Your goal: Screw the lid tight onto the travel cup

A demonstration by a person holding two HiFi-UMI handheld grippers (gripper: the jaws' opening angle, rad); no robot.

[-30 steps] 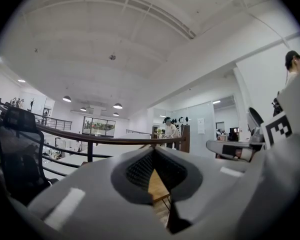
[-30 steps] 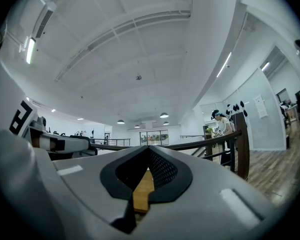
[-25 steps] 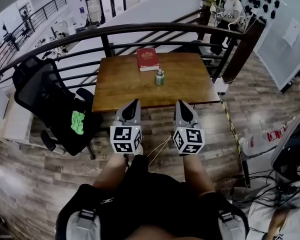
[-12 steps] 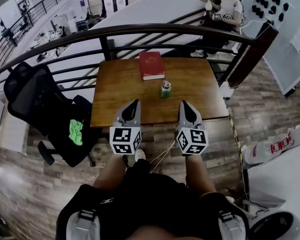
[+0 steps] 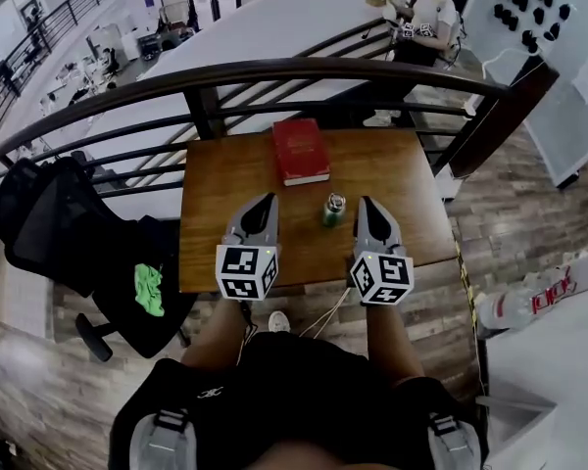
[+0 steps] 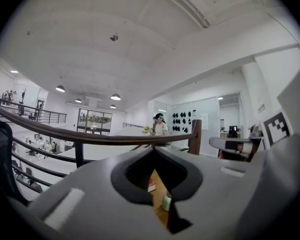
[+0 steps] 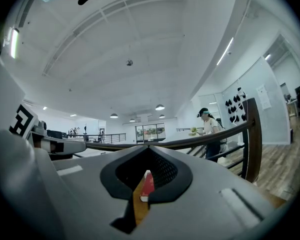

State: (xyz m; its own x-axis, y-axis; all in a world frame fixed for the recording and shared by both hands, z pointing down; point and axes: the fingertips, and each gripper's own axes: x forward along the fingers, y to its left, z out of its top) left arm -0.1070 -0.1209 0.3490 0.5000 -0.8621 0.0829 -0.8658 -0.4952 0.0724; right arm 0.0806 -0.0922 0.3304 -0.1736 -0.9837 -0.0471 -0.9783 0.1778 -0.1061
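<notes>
Travel cup (image 5: 334, 209) seen upright on table (image 5: 225, 164), toward near edge, between grippers. Right gripper (image 5: 365, 204) held nearer, cup just left of its tip; left gripper (image 5: 265, 200) farther. Both closed, nothing gripped.

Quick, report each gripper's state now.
Left gripper: shut, holding nothing.
Right gripper: shut, holding nothing.
</notes>
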